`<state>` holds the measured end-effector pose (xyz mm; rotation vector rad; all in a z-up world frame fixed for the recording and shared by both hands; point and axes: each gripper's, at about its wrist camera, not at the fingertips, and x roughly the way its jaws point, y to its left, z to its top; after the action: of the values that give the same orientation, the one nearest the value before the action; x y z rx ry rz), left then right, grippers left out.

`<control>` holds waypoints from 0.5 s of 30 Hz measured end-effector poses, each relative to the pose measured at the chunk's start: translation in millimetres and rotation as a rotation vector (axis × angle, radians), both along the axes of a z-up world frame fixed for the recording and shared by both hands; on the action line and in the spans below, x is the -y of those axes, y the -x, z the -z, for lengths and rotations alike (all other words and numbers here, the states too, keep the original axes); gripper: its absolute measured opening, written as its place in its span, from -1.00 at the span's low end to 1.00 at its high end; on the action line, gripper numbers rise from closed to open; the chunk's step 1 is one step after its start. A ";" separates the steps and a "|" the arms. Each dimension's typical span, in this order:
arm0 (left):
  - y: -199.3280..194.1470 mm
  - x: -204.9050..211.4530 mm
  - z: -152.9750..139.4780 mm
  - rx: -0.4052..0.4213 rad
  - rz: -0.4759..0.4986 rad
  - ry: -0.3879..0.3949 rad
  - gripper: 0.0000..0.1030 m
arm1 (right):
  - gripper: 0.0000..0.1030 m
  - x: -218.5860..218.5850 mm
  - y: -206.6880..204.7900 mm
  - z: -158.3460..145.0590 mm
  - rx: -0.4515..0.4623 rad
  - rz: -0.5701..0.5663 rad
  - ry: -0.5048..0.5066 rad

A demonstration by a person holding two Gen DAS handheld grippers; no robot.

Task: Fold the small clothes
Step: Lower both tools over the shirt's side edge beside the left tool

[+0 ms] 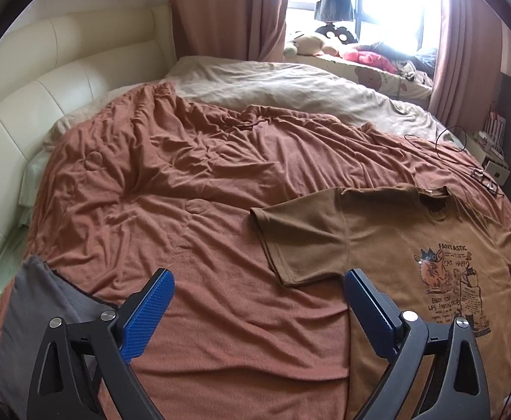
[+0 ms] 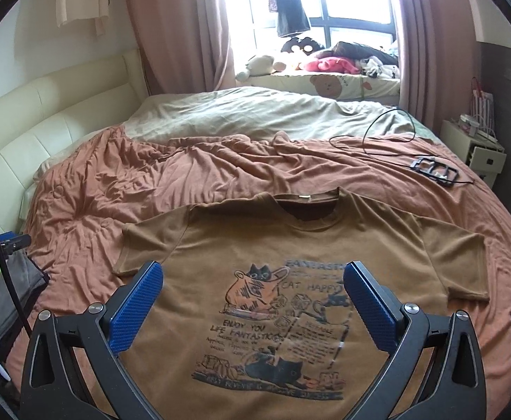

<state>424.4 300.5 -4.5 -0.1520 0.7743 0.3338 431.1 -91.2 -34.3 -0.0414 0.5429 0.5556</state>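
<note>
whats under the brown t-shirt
The brown t-shirt lies flat, print up, on the rust-coloured blanket, which shows all around it. Whatever lies beneath the blanket there is covered.

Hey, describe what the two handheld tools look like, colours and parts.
Both match: the left tool and right tool each have two black angular arms with triangular cut-outs and round silver bolts, tipped by blue ribbed pads. A black cable shows at the right view's left edge.

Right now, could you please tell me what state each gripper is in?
Left gripper: open, holding nothing, above the bed.
Right gripper: open, holding nothing, over the brown T-shirt.
</note>
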 end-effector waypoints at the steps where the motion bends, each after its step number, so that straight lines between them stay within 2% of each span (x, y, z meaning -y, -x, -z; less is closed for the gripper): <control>1: -10.1 -3.6 6.0 -0.006 0.003 0.018 0.83 | 0.65 -3.2 -7.7 1.7 -0.006 0.000 0.007; 4: -37.8 -14.6 23.2 -0.011 0.009 0.070 0.76 | 0.47 -16.4 -35.1 9.4 -0.047 -0.015 -0.002; 8: -73.9 -27.6 47.0 -0.045 0.018 0.096 0.61 | 0.23 -36.8 -66.6 20.6 -0.082 -0.043 0.007; 9: -80.6 -31.3 52.3 -0.049 0.012 0.101 0.59 | 0.10 -41.7 -72.1 22.6 -0.088 -0.050 0.012; 11: -94.0 -39.3 63.1 -0.047 0.009 0.127 0.52 | 0.04 -51.8 -83.9 29.0 -0.110 -0.062 0.017; 13: -107.3 -48.0 74.2 -0.051 0.004 0.155 0.46 | -0.16 -60.6 -93.4 33.7 -0.131 -0.078 0.008; 15: -119.8 -56.1 84.5 -0.060 -0.007 0.168 0.37 | -0.27 -71.1 -104.4 40.3 -0.159 -0.080 0.008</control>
<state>544.2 356.6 -89.0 -0.3035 0.8612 0.2808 535.5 -20.0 -74.7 -0.0266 0.7006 0.6384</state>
